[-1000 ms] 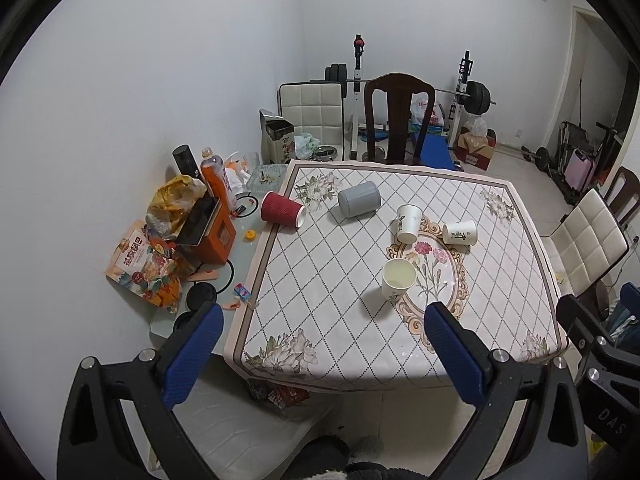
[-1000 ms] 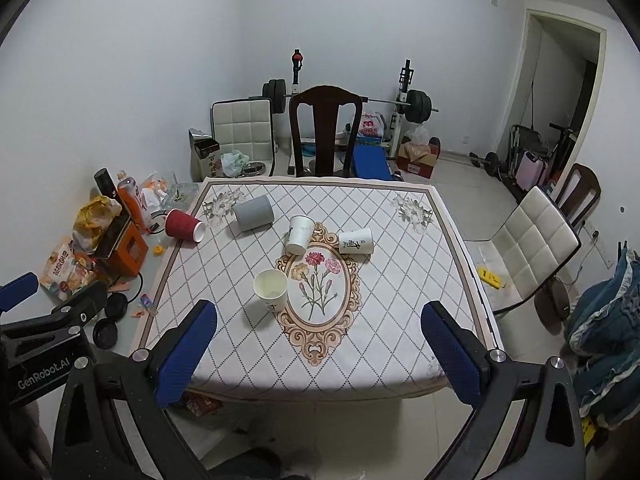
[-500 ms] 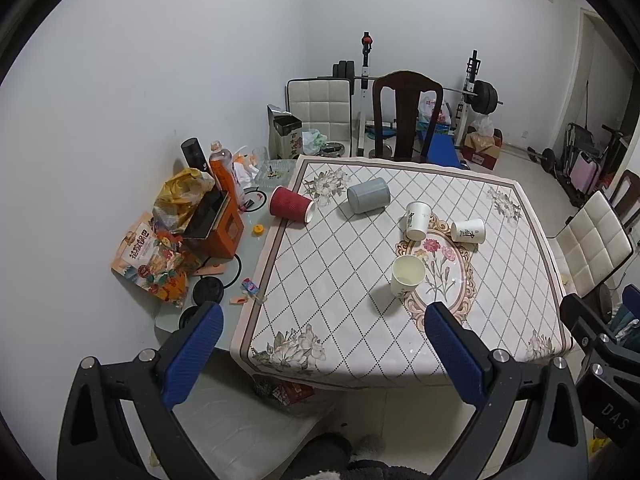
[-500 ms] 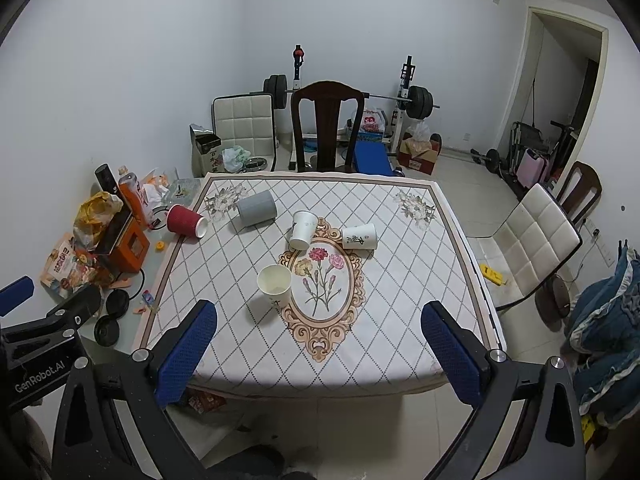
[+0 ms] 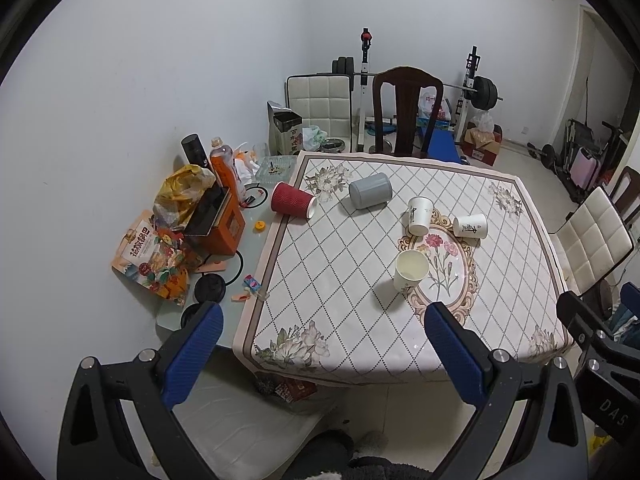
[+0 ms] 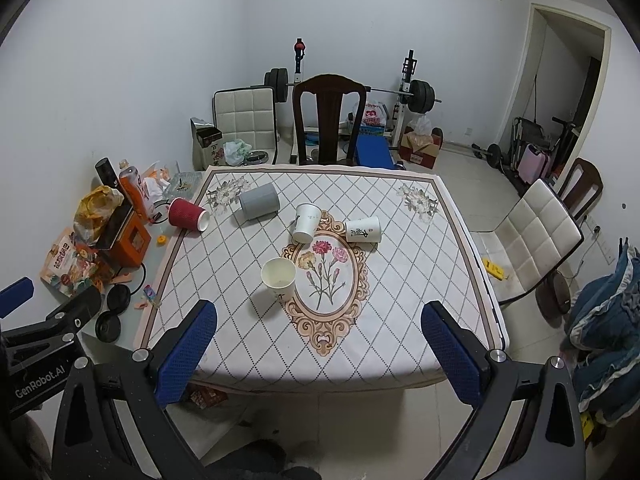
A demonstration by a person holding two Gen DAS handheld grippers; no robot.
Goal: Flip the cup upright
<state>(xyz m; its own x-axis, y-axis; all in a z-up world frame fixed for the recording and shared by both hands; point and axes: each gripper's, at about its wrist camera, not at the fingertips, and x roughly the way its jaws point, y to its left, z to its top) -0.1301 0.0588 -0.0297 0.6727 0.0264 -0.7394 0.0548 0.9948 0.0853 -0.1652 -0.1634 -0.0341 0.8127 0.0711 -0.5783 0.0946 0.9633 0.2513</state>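
Observation:
Several cups are on a table with a quilted floral cloth (image 5: 340, 288) (image 6: 400, 320). One white paper cup (image 5: 411, 270) (image 6: 279, 278) stands upright near the middle. Two white paper cups lie on their sides: one (image 5: 419, 215) (image 6: 306, 223) and another with black writing (image 5: 470, 225) (image 6: 363, 230). A grey cup (image 5: 370, 190) (image 6: 259, 201) and a red ribbed cup (image 5: 292, 202) (image 6: 188, 214) also lie on their sides. My left gripper (image 5: 324, 354) and right gripper (image 6: 320, 354) are open, empty, held above the table's near edge.
A glass side shelf (image 5: 248, 276) left of the table holds snack bags, an orange box (image 5: 218, 226) and bottles. A dark wooden chair (image 6: 328, 120) stands behind the table, white chairs at the back left and right (image 6: 528, 236). Weights equipment lines the back wall.
Both grippers have drawn back slightly, so the table looks a little farther and higher in the left view. The cups have not moved. Both grippers stay open.

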